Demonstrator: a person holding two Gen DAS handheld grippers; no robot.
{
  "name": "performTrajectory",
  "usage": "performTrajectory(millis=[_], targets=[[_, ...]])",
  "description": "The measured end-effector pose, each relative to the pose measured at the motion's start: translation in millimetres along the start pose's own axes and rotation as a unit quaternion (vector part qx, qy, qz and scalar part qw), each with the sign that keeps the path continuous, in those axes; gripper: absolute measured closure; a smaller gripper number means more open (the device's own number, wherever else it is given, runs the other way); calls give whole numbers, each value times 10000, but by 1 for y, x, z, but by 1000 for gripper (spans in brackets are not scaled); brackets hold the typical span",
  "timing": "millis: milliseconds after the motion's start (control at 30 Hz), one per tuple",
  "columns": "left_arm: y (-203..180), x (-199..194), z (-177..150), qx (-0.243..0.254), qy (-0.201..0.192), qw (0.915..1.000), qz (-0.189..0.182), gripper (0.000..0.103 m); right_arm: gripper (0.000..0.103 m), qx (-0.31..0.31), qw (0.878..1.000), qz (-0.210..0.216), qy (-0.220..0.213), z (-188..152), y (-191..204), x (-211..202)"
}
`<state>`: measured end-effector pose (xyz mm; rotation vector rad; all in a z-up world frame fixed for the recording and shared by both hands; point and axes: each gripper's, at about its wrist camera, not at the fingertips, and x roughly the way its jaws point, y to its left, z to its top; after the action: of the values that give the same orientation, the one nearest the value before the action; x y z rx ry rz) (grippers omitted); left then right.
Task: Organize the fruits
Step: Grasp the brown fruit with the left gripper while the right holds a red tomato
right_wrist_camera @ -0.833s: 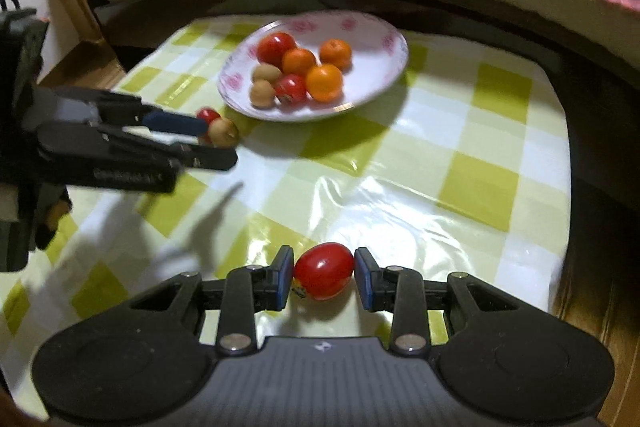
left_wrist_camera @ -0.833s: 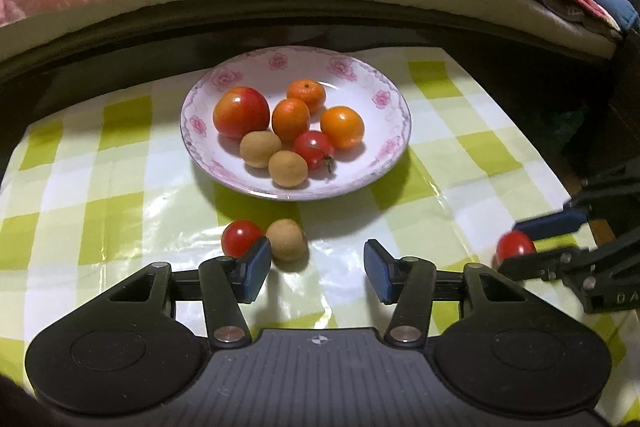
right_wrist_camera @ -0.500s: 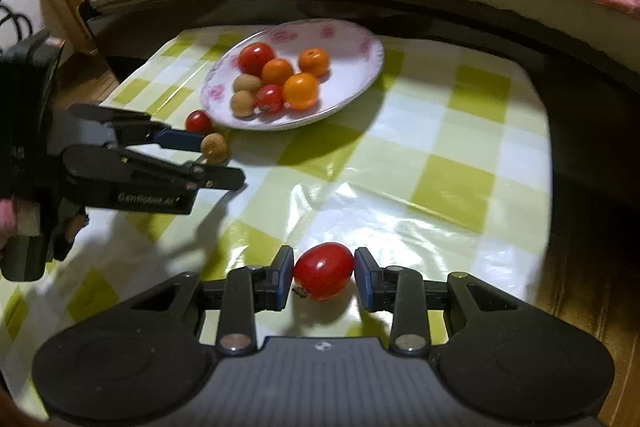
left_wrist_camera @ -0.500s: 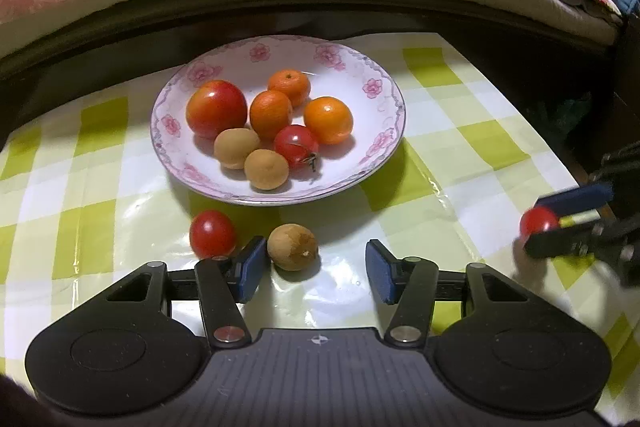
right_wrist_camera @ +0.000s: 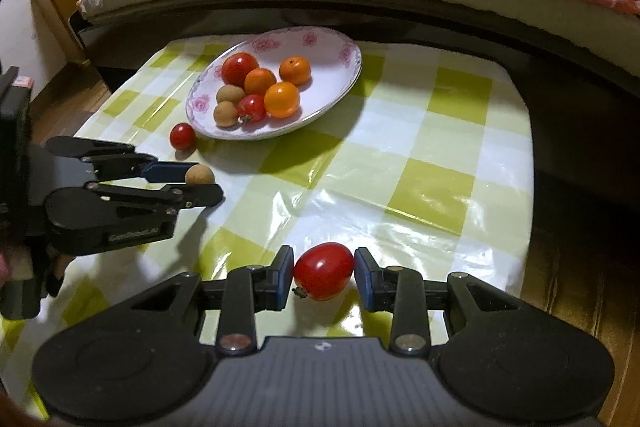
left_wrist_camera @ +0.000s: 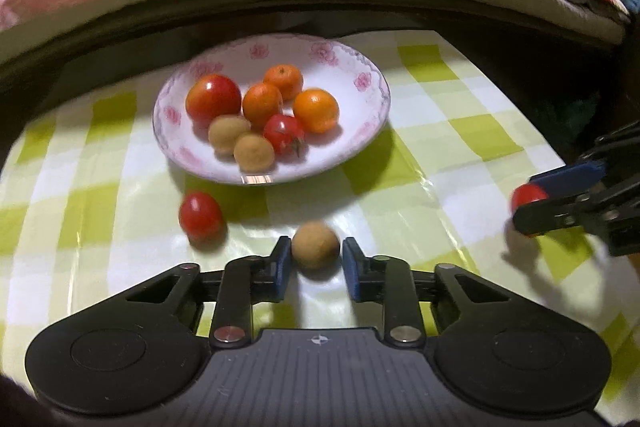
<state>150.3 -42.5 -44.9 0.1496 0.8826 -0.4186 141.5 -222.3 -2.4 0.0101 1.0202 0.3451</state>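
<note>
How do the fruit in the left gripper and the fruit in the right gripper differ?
The left gripper has just closed on a round, matte tan longan; the right gripper holds a glossy red, oval tomato. The tomato looks larger than the longan and shows a stem end. Both sit between blue pads, off the plate.

- Table under a green-and-white checked cloth (right_wrist_camera: 436, 187).
- A flowered plate (right_wrist_camera: 344, 67) sits on it.
- A small red tomato (right_wrist_camera: 182, 136) lies just beside the plate.
</note>
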Motion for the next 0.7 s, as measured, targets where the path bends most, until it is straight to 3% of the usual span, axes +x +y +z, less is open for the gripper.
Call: performTrajectory(millis=[167,333,400,467,567,700], targets=[[-28,-16,-16,267,57,9996,-15,69,55,-104,9999,51,118,-5,5,6],[-29,-20,-20,279,-36,9994,184,61,55,-136,9998,40,156,-7,7,7],[-26,-16,-19,131,-134,9995,271,45,55,-121,9998,47,160,-8,6,7],[-25,-9,-17,200,-242,9986,433,36,55,-113,9998,65,173,-9,4,9],[-25,-3,-11,156,-279,9988,377,43,55,-114,9998,78,163,-8,3,9],[-35,-5,-10,223,-258,9991,250,73,55,-83,9999,58,123,-6,1,10]])
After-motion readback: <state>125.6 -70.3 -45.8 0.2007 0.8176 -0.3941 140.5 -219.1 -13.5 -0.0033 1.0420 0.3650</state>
